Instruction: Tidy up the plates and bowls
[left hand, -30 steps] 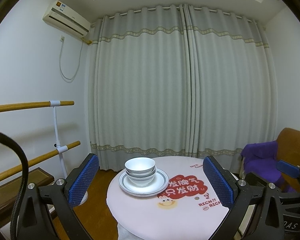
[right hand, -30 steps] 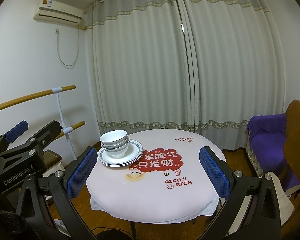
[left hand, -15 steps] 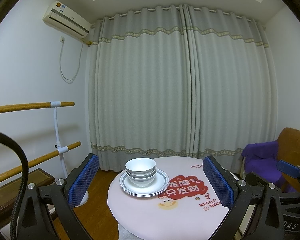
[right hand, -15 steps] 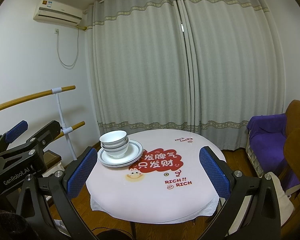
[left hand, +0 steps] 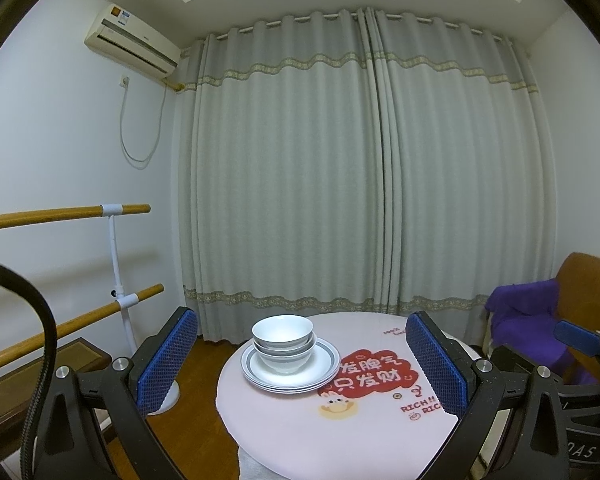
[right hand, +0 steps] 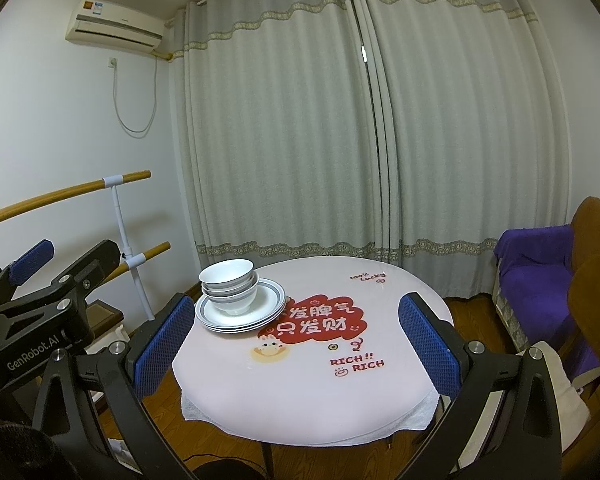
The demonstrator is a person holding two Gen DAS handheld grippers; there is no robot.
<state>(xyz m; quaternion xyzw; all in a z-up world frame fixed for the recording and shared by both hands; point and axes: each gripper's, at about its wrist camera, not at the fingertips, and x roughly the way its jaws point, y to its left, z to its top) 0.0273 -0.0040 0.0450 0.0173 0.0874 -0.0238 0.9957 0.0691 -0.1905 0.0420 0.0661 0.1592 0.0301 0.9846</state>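
1. Nothing much has moved since a second ago: both views frame the room as before, and the dishes sit where they sat.
2. We hold the left tool [left hand: 300, 360] and the right tool [right hand: 292, 344] spread wide and empty, well back from the round counter [right hand: 320, 392].
3. Nested bowls [left hand: 283, 342] stand upright on a stack of plates [left hand: 320, 368] with grey rings, at about 10 o'clock on the counter in the right wrist view, near its edge. From the left wrist view the stack sits nearer the left pad.
4. Judging by this, the stacking looks largely done; if anything remains, it is a check or a small nudge toward the centre.
5. To do that well, we would close in slowly and level, grip the plate rims rather than the bowls, and avoid tipping the top bowl.
6. Compared with the earlier frames, only a slight camera drift shows.
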